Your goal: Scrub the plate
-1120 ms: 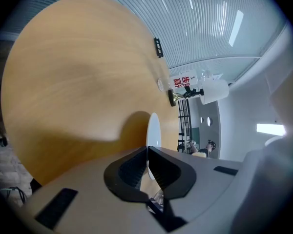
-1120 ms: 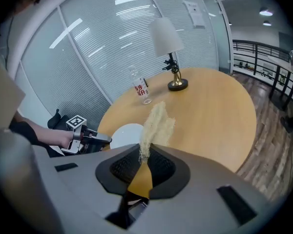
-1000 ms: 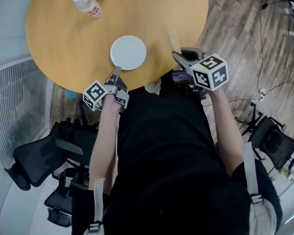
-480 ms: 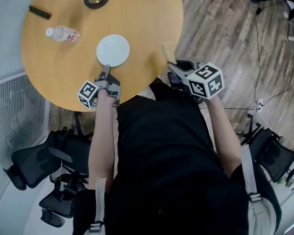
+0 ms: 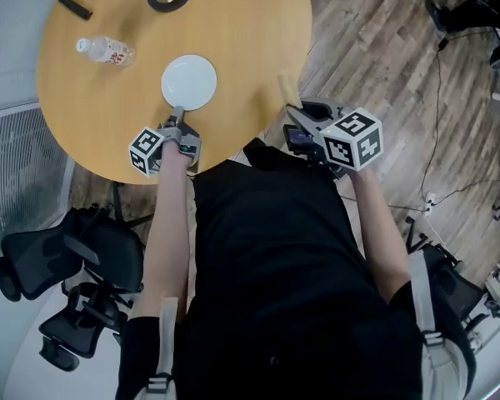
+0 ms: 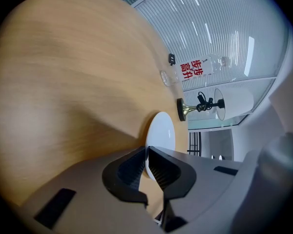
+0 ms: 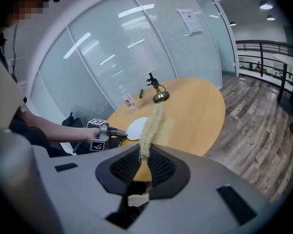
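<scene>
fig. white round plate (image 5: 188, 82), glossy and plain, flat on the wooden table (image 5: 258, 32) near my edge; my left gripper (image 5: 178, 117) is clamped on its near rim. my right gripper (image 5: 293, 111) pinches a straw-coloured scrubber (image 5: 288, 88), long axis pointing away from me. only the right gripper view shows its fibrous weave.
</scene>
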Demonstrator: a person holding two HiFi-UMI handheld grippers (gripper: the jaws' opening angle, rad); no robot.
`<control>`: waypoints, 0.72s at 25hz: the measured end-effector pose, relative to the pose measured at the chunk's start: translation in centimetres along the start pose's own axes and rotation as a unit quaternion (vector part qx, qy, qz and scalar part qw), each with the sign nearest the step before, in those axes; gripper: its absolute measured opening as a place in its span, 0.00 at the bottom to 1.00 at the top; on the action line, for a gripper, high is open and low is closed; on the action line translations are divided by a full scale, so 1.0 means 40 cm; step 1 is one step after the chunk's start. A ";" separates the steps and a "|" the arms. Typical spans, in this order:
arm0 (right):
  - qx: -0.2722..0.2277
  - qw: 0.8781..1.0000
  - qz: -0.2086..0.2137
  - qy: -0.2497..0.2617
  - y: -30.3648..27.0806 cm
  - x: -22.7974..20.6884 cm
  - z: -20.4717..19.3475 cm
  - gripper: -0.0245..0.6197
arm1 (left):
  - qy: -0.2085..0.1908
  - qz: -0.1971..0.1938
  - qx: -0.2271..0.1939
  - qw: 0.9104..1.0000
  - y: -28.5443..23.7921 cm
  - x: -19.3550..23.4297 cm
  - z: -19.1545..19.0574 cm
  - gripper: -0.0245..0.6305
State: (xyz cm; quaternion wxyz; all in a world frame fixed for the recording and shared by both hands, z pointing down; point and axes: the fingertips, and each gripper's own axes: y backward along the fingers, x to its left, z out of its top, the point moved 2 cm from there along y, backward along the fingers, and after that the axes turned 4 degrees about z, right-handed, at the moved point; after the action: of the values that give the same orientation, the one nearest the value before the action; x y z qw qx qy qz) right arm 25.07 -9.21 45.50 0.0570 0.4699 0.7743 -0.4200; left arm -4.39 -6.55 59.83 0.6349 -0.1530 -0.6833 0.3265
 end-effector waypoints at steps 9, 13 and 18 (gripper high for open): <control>0.012 0.999 0.021 0.023 -0.015 0.007 0.020 0.11 | -0.009 0.003 -0.004 1.000 -0.004 -0.006 -0.008 0.12; 0.017 0.999 0.033 0.030 -0.014 0.017 0.022 0.11 | -0.006 -0.001 -0.015 1.000 0.008 -0.020 -0.014 0.23; 0.027 0.997 0.055 0.042 -0.023 0.029 0.030 0.11 | 0.008 -0.001 -0.055 0.998 0.059 -0.018 -0.017 0.32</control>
State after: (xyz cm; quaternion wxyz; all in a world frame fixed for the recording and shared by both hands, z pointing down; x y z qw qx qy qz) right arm 23.37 -9.46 44.71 0.0345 0.5301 0.7376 -0.4168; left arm -4.11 -5.08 57.74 0.6311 -0.1891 -0.6954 0.2869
